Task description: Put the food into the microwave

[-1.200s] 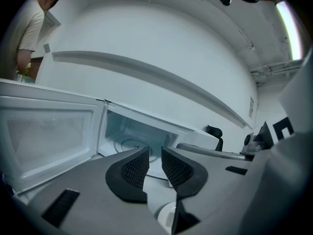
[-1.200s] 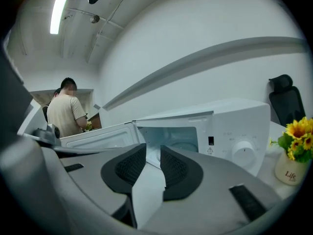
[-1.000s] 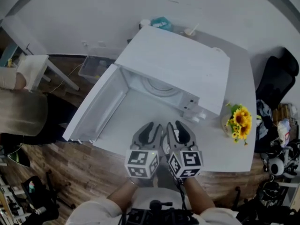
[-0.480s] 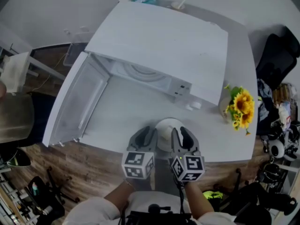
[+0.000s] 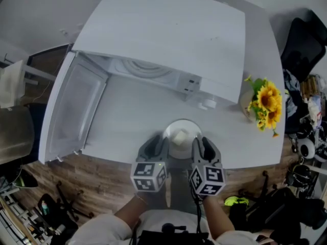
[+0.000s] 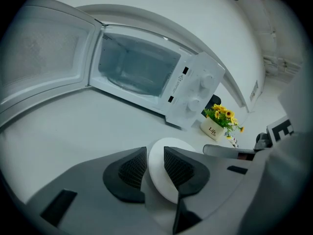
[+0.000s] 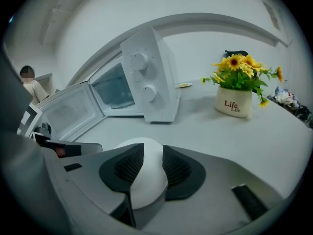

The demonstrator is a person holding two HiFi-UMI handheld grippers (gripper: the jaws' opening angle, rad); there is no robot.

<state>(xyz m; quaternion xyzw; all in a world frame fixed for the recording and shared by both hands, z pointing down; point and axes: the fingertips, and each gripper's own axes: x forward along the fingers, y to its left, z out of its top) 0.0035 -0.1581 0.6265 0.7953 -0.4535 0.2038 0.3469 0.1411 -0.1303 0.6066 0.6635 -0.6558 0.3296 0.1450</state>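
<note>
White bowl (image 5: 182, 121) sits over the near edge of the counter (image 5: 127, 121), midway along it. A pale cube of food (image 5: 179, 137) lies in the bowl's middle.

Left tongs (image 5: 156, 145) are clamped on the bowl's left rim, which shows pinched between the ribbed pads in the left gripper view. Right tongs (image 5: 204, 146) are clamped on the right rim, with the bowl's wall filling the gap between the jaws. Both come in from the near edge, side by side, with the bowl between them. Cannot tell whether the bowl rests on the counter or is held just off it.

Microwave (image 5: 168, 29) takes up the far half of the counter, its cavity facing the bowl. The door (image 5: 71, 111) is swung wide open toward the left edge. Bare counter runs from the bowl to the cavity mouth.

Flower pot (image 5: 265, 103) stands by the right edge, well apart from the right tongs.
</note>
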